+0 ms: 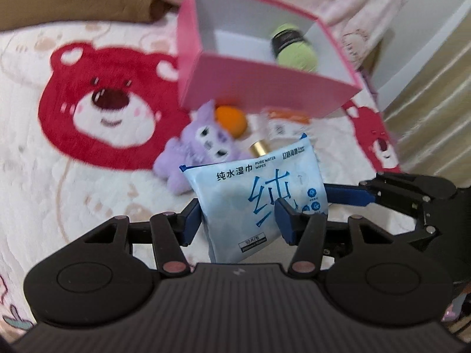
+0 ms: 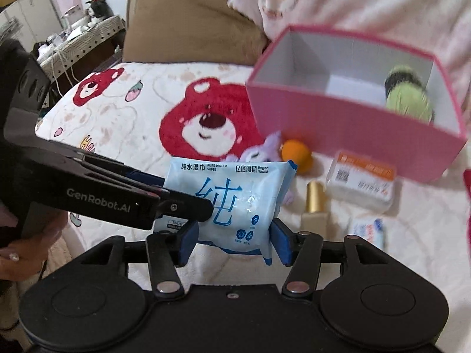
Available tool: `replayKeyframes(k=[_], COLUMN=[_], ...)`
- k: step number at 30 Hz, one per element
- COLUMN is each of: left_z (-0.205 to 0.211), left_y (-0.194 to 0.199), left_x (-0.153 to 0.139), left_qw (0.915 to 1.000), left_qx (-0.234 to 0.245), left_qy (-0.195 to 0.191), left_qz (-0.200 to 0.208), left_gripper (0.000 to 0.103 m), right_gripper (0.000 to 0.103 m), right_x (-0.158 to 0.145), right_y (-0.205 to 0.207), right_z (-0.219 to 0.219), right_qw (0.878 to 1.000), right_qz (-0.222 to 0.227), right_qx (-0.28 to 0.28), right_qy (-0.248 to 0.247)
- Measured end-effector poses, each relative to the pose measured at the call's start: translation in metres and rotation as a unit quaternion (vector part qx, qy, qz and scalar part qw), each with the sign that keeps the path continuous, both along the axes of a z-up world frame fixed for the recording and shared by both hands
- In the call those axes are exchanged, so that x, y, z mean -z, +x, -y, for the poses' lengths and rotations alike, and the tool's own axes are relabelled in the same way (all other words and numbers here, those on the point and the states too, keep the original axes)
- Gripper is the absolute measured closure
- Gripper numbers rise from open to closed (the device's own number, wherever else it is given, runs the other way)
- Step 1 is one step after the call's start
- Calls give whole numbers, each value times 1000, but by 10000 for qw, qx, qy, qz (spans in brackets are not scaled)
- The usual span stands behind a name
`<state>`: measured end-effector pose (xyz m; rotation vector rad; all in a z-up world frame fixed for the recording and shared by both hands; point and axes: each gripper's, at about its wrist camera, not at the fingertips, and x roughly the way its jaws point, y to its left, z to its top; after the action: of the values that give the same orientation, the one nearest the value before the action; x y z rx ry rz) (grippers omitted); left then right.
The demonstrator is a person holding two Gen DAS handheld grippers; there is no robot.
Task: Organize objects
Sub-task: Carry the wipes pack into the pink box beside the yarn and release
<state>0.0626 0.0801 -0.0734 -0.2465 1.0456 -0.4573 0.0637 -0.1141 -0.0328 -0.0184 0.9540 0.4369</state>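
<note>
A light-blue pack of wet wipes (image 1: 253,203) (image 2: 232,203) is held upright above the bed. My left gripper (image 1: 238,220) is shut on its lower part, and my right gripper (image 2: 232,241) is shut on its lower edge too. The left gripper's fingers (image 2: 182,206) reach in from the left in the right wrist view. A pink open box (image 1: 259,88) (image 2: 347,144) stands behind, with a green bottle (image 1: 294,47) (image 2: 407,94) inside.
On the bear-print bedspread (image 1: 97,111) lie a purple plush toy (image 1: 194,150), an orange ball (image 2: 295,154), a gold-capped bottle (image 2: 315,206), a white-and-orange box (image 2: 362,182) and a small blue-white packet (image 2: 368,229). A brown pillow (image 2: 188,23) and a cluttered side table (image 2: 76,35) are behind.
</note>
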Motion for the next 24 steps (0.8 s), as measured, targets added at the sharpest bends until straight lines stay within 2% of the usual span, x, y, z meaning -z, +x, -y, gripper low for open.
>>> replayKeyframes(k=[6,13,18,24], left_z=[18,57,74,98], left_y=[17,70,128,185], left_x=[-49,-98,-99,-68], left_qw=[9989,9961,9980,9981], left_qx=[172,270,75,-135], left_qy=[11,399,415,597], left_qz=[439,745,460,89], left_gripper=[52,52,51,52], right_gripper=[43,43,43,43], right_x=[-36,-84,-94,-59], right_y=[11,56,103,160], right_z=[12,39,60,90], right_qw=[9987,9970,9964,9986], right_qz=[430,647,773,411], right_qx=[30,36,116,330], right_qy=[-288,-416,-334,39])
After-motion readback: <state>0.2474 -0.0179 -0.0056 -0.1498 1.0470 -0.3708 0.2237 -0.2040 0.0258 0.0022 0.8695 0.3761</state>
